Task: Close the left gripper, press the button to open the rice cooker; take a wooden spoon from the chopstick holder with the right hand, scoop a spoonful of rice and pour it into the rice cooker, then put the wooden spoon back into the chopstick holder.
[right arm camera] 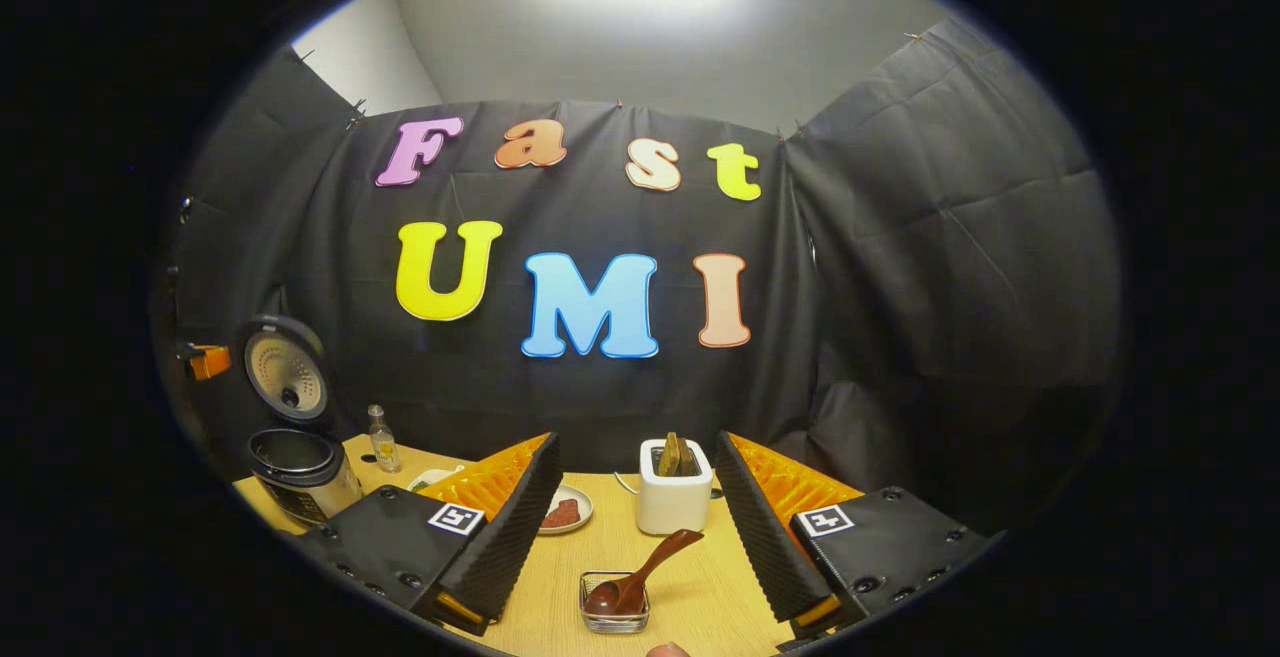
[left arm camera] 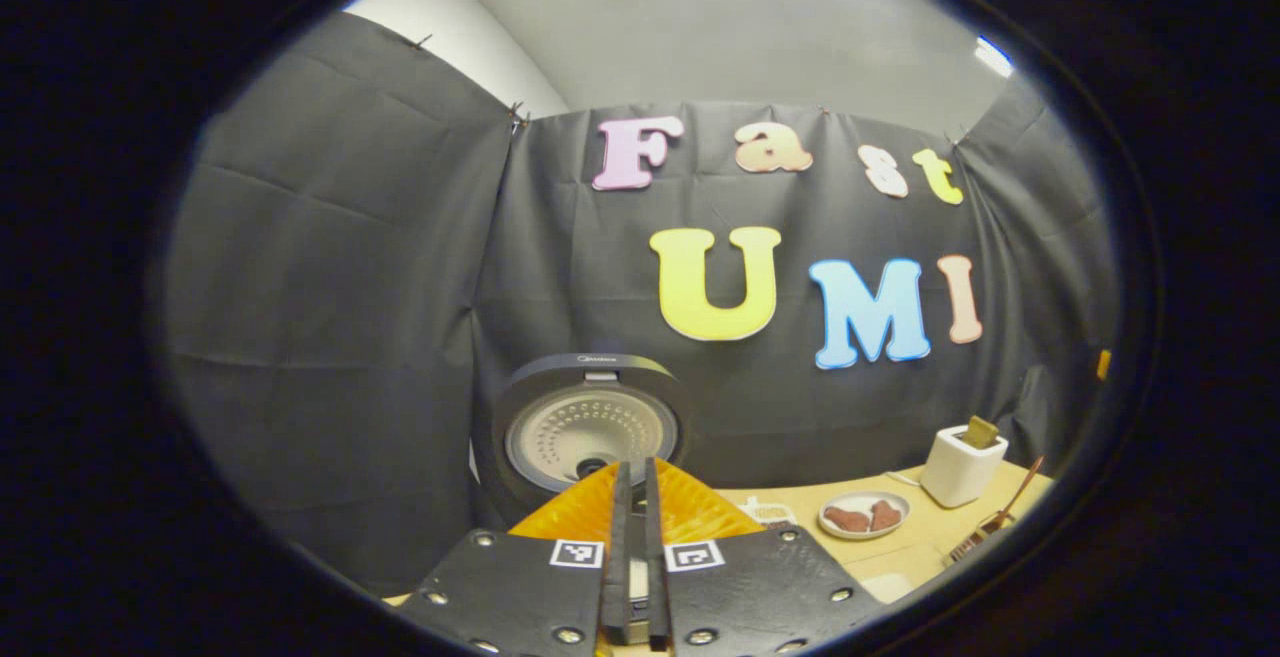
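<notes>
In the right gripper view, the rice cooker (right arm camera: 300, 472) is seen at the far left of the table (right arm camera: 690, 597), its lid (right arm camera: 285, 369) raised upright and the pot open. A small bottle (right arm camera: 380, 440) stands just right of it. The right gripper (right arm camera: 632, 502) is held with its 2 fingers spread wide and nothing between them. Between them, near the front edge, the wooden spoon (right arm camera: 640, 577) rests in a small clear holder (right arm camera: 614, 605), handle leaning to the right. Behind it a plate (right arm camera: 566, 513) and a white toaster (right arm camera: 675, 495) are set. In the left gripper view, the left gripper (left arm camera: 636, 497) is pressed together, empty, before the cooker's raised lid (left arm camera: 585, 427); the plate (left arm camera: 864, 515), toaster (left arm camera: 962, 465) and spoon (left arm camera: 1018, 495) lie to the right.
</notes>
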### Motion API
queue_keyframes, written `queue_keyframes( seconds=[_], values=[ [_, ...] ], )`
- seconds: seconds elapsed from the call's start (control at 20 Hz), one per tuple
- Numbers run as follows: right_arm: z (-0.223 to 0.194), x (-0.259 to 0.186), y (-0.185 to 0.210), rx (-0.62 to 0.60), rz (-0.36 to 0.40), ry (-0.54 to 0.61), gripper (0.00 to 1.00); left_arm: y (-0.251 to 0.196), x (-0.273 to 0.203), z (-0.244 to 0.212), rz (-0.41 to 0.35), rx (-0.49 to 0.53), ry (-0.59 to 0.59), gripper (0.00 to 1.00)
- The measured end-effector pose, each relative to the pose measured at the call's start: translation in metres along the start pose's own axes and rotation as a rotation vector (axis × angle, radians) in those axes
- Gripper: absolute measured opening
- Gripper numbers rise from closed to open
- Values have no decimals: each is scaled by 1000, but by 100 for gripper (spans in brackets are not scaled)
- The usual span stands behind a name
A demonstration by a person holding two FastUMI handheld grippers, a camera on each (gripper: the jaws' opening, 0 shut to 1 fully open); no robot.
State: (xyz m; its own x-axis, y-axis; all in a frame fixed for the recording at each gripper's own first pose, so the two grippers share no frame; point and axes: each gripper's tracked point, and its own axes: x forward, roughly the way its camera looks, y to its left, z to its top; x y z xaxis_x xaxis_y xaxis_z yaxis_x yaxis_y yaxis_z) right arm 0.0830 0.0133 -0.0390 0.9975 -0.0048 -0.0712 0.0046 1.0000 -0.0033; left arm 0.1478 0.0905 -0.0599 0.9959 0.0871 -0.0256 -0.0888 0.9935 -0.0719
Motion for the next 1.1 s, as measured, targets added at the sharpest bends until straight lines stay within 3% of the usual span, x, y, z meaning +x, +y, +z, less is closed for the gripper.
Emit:
queue_keyframes(
  seconds=[0.2,0.35,0.4,0.85,0.9,1.0,1.1],
  values=[
    [-27,18,-9,24,3,61,98,1,-34,29,12,-2,-52,71],
    [-51,35,-14,54,3,119,98,6,-55,38,32,8,-62,72],
    [-61,41,-15,70,6,144,98,8,-60,37,42,12,-61,78],
    [-157,86,-25,251,-22,375,98,36,-101,31,120,79,-24,77],
    [-167,86,-22,276,-18,413,93,40,-102,31,131,82,-20,77],
    [-191,90,-19,322,-17,481,93,45,-107,30,147,88,-8,77],
    [-211,93,-16,355,-14,533,98,49,-112,27,156,96,1,77]
  ],
)
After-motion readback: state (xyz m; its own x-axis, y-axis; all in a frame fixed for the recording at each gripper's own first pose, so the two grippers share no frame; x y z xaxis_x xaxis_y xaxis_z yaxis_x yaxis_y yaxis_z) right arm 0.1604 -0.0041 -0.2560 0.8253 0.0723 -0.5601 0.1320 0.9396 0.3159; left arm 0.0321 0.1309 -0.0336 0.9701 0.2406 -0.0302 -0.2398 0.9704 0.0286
